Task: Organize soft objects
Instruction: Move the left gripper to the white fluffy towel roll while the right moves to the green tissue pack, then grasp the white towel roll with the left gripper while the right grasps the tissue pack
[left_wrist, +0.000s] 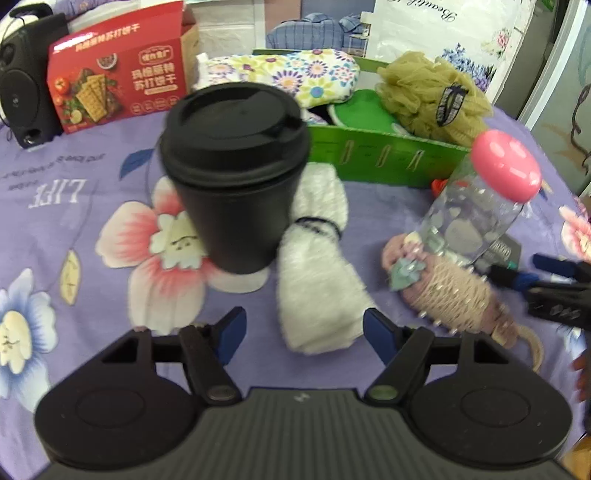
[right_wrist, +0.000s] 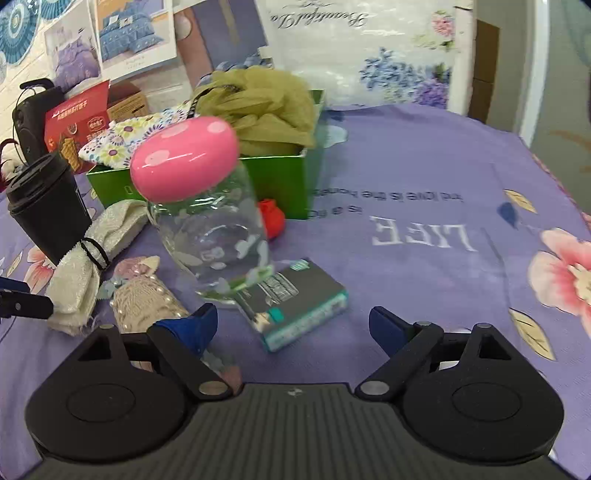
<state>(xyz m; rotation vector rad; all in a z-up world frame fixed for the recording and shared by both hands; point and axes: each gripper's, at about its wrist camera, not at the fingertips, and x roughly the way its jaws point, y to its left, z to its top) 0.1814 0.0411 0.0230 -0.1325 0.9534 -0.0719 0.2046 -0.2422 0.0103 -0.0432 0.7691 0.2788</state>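
Note:
A white rolled towel (left_wrist: 317, 273) tied with a black band lies on the purple cloth, its near end between my open left gripper's (left_wrist: 304, 330) fingers. It also shows in the right wrist view (right_wrist: 85, 266). A pink knitted item with pearls (left_wrist: 450, 291) lies to its right, next to my right gripper's left finger (right_wrist: 192, 325). My right gripper (right_wrist: 295, 328) is open and empty over a small dark box (right_wrist: 295, 302). The green box (left_wrist: 384, 158) holds a floral cloth (left_wrist: 295, 74), a green item (left_wrist: 358, 110) and an olive bath pouf (left_wrist: 432, 96).
A black lidded cup (left_wrist: 232, 173) stands just left of the towel. A clear jar with a pink lid (left_wrist: 484, 206) stands by the knitted item. A red biscuit box (left_wrist: 122, 74) and a black speaker (left_wrist: 22, 81) stand at the back left. A small red object (right_wrist: 271, 218) lies by the green box.

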